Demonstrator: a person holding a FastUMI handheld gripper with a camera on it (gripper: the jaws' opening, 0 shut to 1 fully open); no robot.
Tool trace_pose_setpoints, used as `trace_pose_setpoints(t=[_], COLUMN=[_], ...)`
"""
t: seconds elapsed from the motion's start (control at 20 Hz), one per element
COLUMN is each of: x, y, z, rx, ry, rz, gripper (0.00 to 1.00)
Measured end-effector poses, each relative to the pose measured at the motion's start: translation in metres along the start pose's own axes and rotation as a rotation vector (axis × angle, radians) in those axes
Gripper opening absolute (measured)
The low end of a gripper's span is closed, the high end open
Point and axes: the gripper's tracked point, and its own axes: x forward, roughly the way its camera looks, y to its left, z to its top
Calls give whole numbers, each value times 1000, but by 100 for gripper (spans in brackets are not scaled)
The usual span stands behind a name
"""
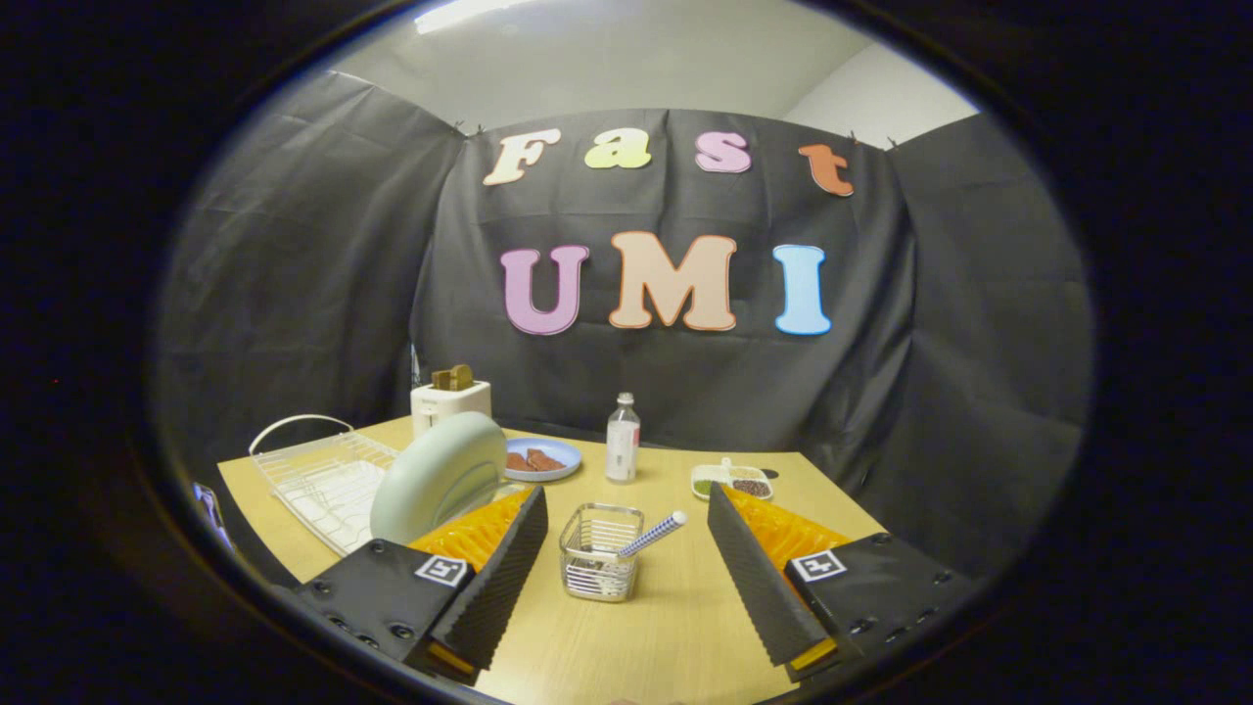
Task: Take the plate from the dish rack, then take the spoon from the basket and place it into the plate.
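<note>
Left to right: rack (323, 480) holds the plate (436, 477) on edge, tilted, just ahead of our left finger. We'd judge it rigid, glazed, slippery, breakable; we'd pinch the top rim. Basket (600, 565) with spoon (654, 534) sits between the fingers. Gripper (626, 568) spread wide, empty. Toaster (450, 403), bottle (623, 439), dishes stand beyond, clear of us.

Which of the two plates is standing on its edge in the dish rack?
The pale green plate, upright in the white dish rack. The blue plate lies flat on the table, holding food.
</note>
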Motion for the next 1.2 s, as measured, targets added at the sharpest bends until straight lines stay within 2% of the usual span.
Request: trace_pose_setpoints(t=[0.25,0.4,0.6,0.8,0.9,1.0,1.2], x=[9,19,40,58,67,79,95], y=[24,57,96,141,154,149,162], z=[56,89,112,95,74,57,42], rx=[63,99,86,241,327,325,305], ry=[39,130,298,523,639,715,751], rz=[49,122,160,221,216,164,187], gripper=[100,100,100,100,100,100,100])
